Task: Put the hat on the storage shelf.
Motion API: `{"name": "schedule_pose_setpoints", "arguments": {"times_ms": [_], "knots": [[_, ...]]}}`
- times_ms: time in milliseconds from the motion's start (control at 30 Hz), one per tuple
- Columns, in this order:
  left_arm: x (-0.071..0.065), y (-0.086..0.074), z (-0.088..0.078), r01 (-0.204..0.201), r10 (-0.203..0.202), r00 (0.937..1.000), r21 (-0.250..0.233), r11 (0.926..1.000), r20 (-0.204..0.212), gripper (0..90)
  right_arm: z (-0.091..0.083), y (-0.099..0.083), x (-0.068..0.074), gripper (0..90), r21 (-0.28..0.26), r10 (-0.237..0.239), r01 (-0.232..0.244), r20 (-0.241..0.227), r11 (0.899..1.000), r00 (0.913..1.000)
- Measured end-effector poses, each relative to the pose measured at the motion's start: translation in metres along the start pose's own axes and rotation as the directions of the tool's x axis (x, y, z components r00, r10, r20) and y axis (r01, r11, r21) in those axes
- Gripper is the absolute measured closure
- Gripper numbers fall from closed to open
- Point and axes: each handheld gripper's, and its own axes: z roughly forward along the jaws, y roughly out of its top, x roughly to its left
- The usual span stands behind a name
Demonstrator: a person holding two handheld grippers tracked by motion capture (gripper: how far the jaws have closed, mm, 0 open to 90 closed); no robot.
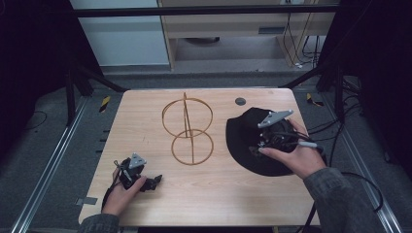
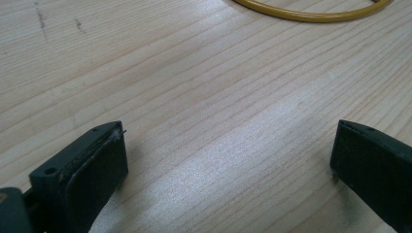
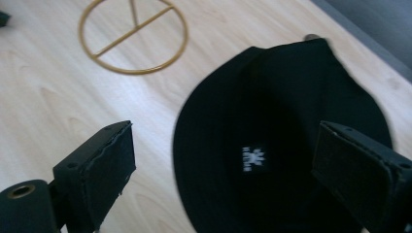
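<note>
Your right gripper (image 3: 223,174) hovers over the black cap (image 3: 286,121) at the table's (image 1: 218,194) right side, jaws apart, probably lined up to grasp it. Your left gripper (image 2: 228,160) rests low near the front-left corner, jaws apart on nothing, clear of the gold wire stand (image 1: 187,131) at centre.

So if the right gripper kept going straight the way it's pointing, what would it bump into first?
Probably the black cap. The right gripper has its jaws open and the cap lies right ahead between them, with its small white logo in line. How close it is remains hard to judge.
</note>
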Motion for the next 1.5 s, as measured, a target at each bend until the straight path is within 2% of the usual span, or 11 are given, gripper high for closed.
{"name": "schedule_pose_setpoints", "arguments": {"times_ms": [33,167,200,233,267,467,833,1033,1133,1400,1500], "knots": [[0.000,0.000,0.000,0.000,0.000,1.0000,0.000,1.0000,0.000,0.0,0.000,0.000,0.000,8.1,0.000,0.000,0.000,0.000,1.000,1.0000],[0.000,0.000,0.000,0.000,0.000,1.0000,0.000,1.0000,0.000,0.0,-0.002,0.008,-0.015,7.4,0.020,0.013,-0.013,0.017,1.000,0.9998],[0.000,0.000,0.000,0.000,0.000,1.0000,0.000,1.0000,0.000,0.0,0.000,0.010,-0.022,6.3,0.046,0.015,-0.016,0.023,0.999,0.9996],[0.000,0.000,0.000,0.000,0.000,1.0000,0.000,1.0000,0.000,0.0,0.000,0.010,-0.022,6.3,0.046,0.015,-0.016,0.023,0.999,0.9996],[0.000,0.000,0.000,0.000,0.000,1.0000,0.000,1.0000,0.000,0.0,0.004,0.011,-0.028,6.1,0.067,0.021,-0.023,0.025,0.998,0.9995],[0.000,0.000,0.000,0.001,-0.001,1.0000,-0.001,1.0000,0.000,0.0,0.013,0.017,-0.044,6.0,0.099,0.035,-0.038,0.026,0.994,0.9990],[0.000,0.000,0.000,-0.004,0.004,1.0000,0.002,1.0000,0.000,0.0,0.029,0.015,-0.056,5.9,0.140,0.068,-0.071,0.023,0.988,0.9974],[0.000,0.000,0.000,-0.001,0.001,1.0000,0.000,1.0000,0.000,0.0,0.040,0.009,-0.067,6.1,0.179,0.093,-0.099,0.041,0.979,0.9948],[0.000,0.000,0.000,0.006,-0.006,1.0000,-0.002,1.0000,0.002,0.0,0.045,0.006,-0.076,6.1,0.198,0.122,-0.129,0.049,0.972,0.9913],[0.000,0.000,0.000,0.005,-0.005,1.0000,-0.003,1.0000,0.002,0.0,0.051,0.002,-0.080,6.0,0.226,0.139,-0.145,0.042,0.963,0.9894],[0.000,0.000,0.000,0.005,-0.005,1.0000,-0.002,1.0000,0.003,0.0,0.056,-0.003,-0.083,7.2,0.251,0.158,-0.161,0.032,0.955,0.9869]]}}
